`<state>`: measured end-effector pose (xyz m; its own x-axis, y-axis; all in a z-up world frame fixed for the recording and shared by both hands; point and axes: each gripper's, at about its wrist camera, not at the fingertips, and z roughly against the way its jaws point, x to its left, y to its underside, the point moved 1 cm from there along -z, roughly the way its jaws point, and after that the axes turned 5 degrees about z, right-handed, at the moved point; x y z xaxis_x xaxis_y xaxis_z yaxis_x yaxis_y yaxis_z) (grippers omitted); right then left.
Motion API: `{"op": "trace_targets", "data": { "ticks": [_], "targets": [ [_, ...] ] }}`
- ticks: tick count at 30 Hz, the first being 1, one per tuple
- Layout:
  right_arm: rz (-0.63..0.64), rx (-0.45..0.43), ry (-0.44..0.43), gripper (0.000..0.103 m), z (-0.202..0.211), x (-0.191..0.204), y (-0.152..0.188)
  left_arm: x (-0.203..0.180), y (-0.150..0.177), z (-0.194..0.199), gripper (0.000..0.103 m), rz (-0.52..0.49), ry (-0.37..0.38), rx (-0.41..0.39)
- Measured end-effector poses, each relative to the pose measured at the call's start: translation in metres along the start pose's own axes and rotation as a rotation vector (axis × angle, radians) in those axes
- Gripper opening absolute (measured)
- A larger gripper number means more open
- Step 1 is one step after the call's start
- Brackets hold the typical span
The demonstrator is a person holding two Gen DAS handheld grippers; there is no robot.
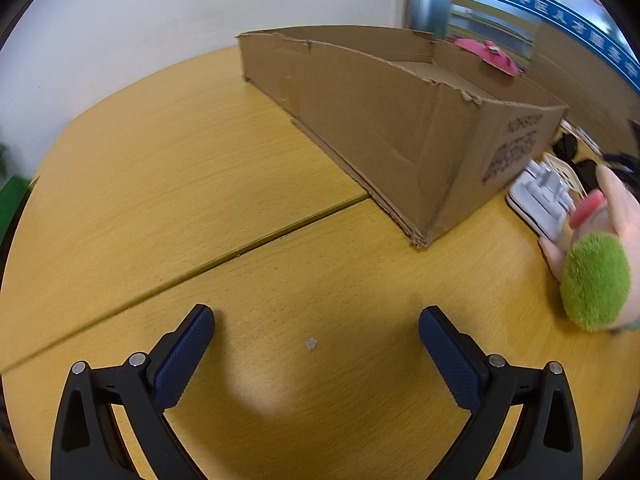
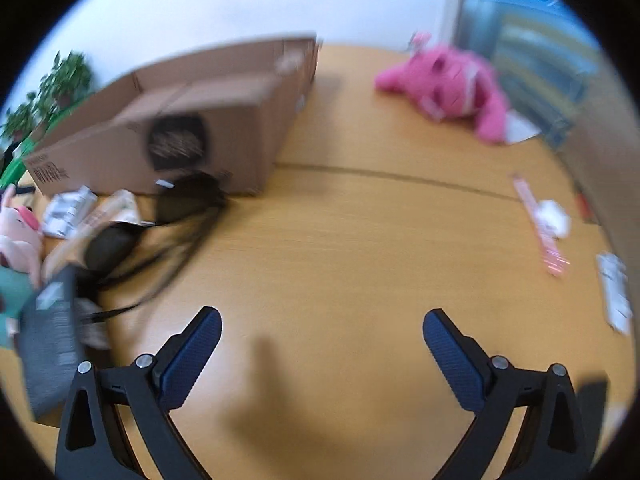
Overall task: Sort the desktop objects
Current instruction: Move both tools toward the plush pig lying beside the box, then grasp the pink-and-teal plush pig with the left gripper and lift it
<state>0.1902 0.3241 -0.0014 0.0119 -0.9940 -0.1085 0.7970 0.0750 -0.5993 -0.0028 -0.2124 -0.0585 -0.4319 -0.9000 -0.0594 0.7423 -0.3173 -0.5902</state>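
A brown cardboard box (image 1: pixel 380 132) stands open on the yellow wooden desk (image 1: pixel 180 160); it also shows in the right wrist view (image 2: pixel 208 120). My left gripper (image 1: pixel 316 320) is open and empty above bare desk, short of the box. At the far right lies a plush toy with a fuzzy green part (image 1: pixel 596 284) and a white power strip (image 1: pixel 540 196). My right gripper (image 2: pixel 322 322) is open and empty over bare desk. The right wrist view is blurred: a pink plush toy (image 2: pixel 452 84) lies far right, black cables and sunglasses (image 2: pixel 176 208) lie left by the box.
A pale pink plush (image 2: pixel 20 236), a dark flat packet (image 2: pixel 52 340) and white packets (image 2: pixel 68 208) crowd the left. A pink strip with a white lump (image 2: pixel 548 220) and a white packet (image 2: pixel 616 292) lie at right. A desk seam (image 1: pixel 240 248) crosses the wood.
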Motion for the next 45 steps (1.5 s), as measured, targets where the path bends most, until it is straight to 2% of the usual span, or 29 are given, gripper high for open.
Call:
{"op": "trace_targets", "data": {
  "ticks": [2, 5, 8, 11, 12, 16, 19, 22, 23, 25, 27, 31, 34, 37, 40, 45],
  "targets": [
    [-0.039, -0.079, 0.000, 0.101, 0.039, 0.022, 0.001, -0.004, 0.004, 0.002, 0.103, 0.060, -0.042, -0.005],
    [-0.082, -0.196, -0.064, 0.101, 0.085, 0.053, -0.007, -0.009, 0.009, 0.002, 0.103, 0.132, -0.090, -0.012],
    [-0.092, -0.249, -0.135, 0.101, 0.106, 0.075, -0.017, -0.015, 0.013, 0.003, 0.103, 0.237, -0.163, -0.018],
    [-0.050, -0.242, -0.134, 0.101, 0.113, 0.093, -0.029, -0.028, 0.020, 0.009, 0.103, 0.374, -0.254, 0.043],
    [-0.037, -0.240, -0.144, 0.101, 0.116, 0.097, -0.030, -0.034, 0.023, 0.011, 0.103, 0.402, -0.270, 0.040],
    [0.016, -0.234, -0.212, 0.101, 0.121, 0.112, -0.032, -0.068, 0.038, 0.024, 0.102, 0.439, -0.298, 0.076],
    [0.048, -0.219, -0.262, 0.101, 0.123, 0.122, -0.028, -0.117, 0.042, 0.054, 0.102, 0.393, -0.377, 0.004],
    [0.093, -0.217, -0.304, 0.101, 0.121, 0.128, -0.024, -0.160, 0.038, 0.090, 0.103, 0.425, -0.380, -0.086],
    [0.102, -0.212, -0.320, 0.101, 0.119, 0.129, -0.023, -0.176, 0.035, 0.104, 0.103, 0.453, -0.344, -0.125],
    [0.107, -0.204, -0.360, 0.101, 0.114, 0.132, -0.023, -0.194, 0.033, 0.127, 0.102, 0.506, -0.223, -0.179],
    [0.117, -0.194, -0.395, 0.101, 0.111, 0.136, -0.022, -0.207, 0.027, 0.139, 0.102, 0.549, -0.127, -0.189],
    [0.157, -0.186, -0.437, 0.101, 0.109, 0.143, -0.022, -0.227, 0.016, 0.145, 0.102, 0.592, -0.080, -0.165],
    [0.168, -0.169, -0.454, 0.101, 0.107, 0.145, -0.023, -0.233, 0.012, 0.143, 0.102, 0.634, -0.001, -0.162],
    [0.165, -0.158, -0.445, 0.101, 0.104, 0.147, -0.025, -0.236, 0.006, 0.130, 0.102, 0.653, 0.052, -0.127],
    [0.149, -0.153, -0.424, 0.101, 0.100, 0.151, -0.025, -0.235, -0.001, 0.116, 0.102, 0.652, 0.097, -0.073],
    [0.049, -0.116, -0.408, 0.101, 0.086, 0.159, -0.021, -0.228, -0.004, 0.099, 0.102, 0.603, 0.129, 0.008]
  ]
}}
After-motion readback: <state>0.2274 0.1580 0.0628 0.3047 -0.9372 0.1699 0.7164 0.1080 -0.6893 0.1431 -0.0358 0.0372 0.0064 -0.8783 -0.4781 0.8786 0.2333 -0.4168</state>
